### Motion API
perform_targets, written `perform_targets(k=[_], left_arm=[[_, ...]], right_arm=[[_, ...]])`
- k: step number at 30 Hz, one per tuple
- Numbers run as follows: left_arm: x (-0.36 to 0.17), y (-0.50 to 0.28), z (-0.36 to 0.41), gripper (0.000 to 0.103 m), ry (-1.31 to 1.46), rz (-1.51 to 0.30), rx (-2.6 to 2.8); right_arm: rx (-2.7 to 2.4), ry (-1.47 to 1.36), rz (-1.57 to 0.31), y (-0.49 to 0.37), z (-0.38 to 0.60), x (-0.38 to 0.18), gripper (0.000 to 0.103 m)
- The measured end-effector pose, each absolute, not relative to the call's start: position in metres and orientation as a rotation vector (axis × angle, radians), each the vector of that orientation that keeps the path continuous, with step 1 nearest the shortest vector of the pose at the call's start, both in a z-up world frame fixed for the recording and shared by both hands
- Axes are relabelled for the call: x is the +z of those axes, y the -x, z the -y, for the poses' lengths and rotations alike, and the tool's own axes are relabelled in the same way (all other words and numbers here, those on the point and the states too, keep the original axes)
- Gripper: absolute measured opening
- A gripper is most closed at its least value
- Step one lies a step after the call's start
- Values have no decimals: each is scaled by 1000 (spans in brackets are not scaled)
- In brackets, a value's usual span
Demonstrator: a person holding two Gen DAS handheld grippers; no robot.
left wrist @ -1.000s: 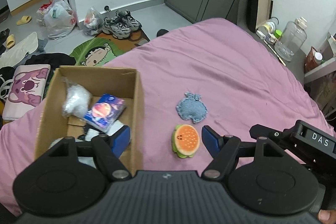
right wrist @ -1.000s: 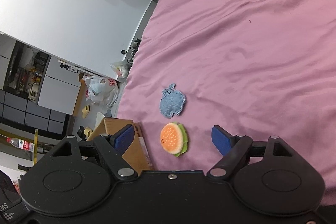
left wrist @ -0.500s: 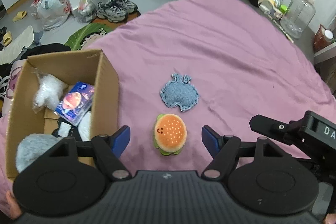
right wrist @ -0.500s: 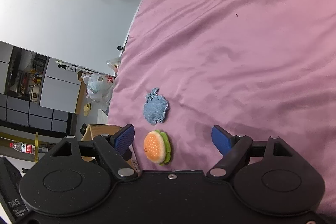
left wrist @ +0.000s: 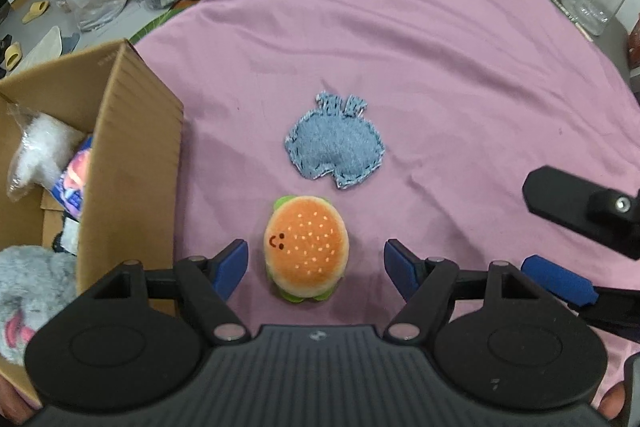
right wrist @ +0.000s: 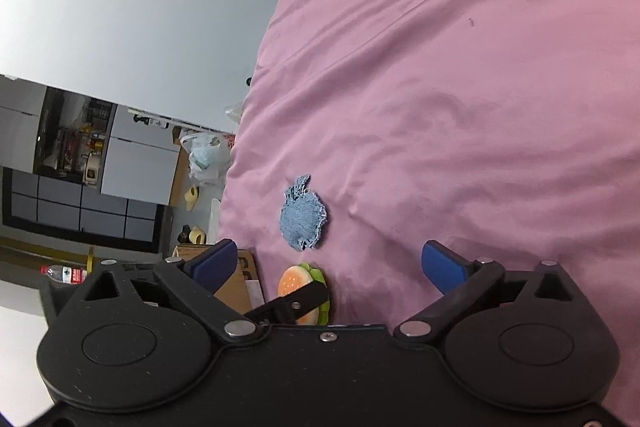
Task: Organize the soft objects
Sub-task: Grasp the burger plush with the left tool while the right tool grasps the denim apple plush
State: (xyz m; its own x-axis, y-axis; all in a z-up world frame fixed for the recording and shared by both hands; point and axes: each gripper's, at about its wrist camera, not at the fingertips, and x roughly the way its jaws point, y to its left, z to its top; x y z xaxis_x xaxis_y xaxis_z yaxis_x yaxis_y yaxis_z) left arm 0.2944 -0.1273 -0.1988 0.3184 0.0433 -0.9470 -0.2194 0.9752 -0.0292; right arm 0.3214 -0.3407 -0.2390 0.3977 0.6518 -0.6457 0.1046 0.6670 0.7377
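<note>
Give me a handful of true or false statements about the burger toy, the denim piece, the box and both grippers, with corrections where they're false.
1. The burger plush lies between the open jaws of the left gripper. True.
2. The denim patch is inside the cardboard box. False: it lies on the pink bedcover, beyond the burger.
3. The box is empty. False: it holds a fluffy grey toy and bagged items.
4. The right gripper holds nothing. True: its jaws have just been opening.
5. The burger plush shows a small face. True.
</note>
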Motion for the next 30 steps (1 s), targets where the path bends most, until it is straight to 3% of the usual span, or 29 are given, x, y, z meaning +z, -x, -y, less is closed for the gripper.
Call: perform_targets(k=[7, 9, 10, 13, 24, 27, 30], left_arm=[[-216, -302, 123, 71, 182, -1275, 189], [-219, -304, 121, 59, 201, -1282, 194], [-219, -305, 119, 42, 216, -1284, 191], [-216, -305, 118, 38, 228, -1273, 195], [-194, -308, 112, 38, 245, -1209, 194], [-193, -312, 105, 38, 255, -1208, 188], [-195, -313, 100, 38, 275, -1210, 182]], right_arm=[[399, -801, -1142, -333, 331, -245, 103], [402, -795, -1146, -336, 329, -246, 103], [401, -787, -1146, -338, 327, -245, 103], [411, -774, -1145, -341, 322, -245, 102], [424, -758, -1159, -354, 304, -250, 100], [429, -751, -1163, -357, 298, -251, 94], [436, -744, -1187, -361, 290, -255, 79]])
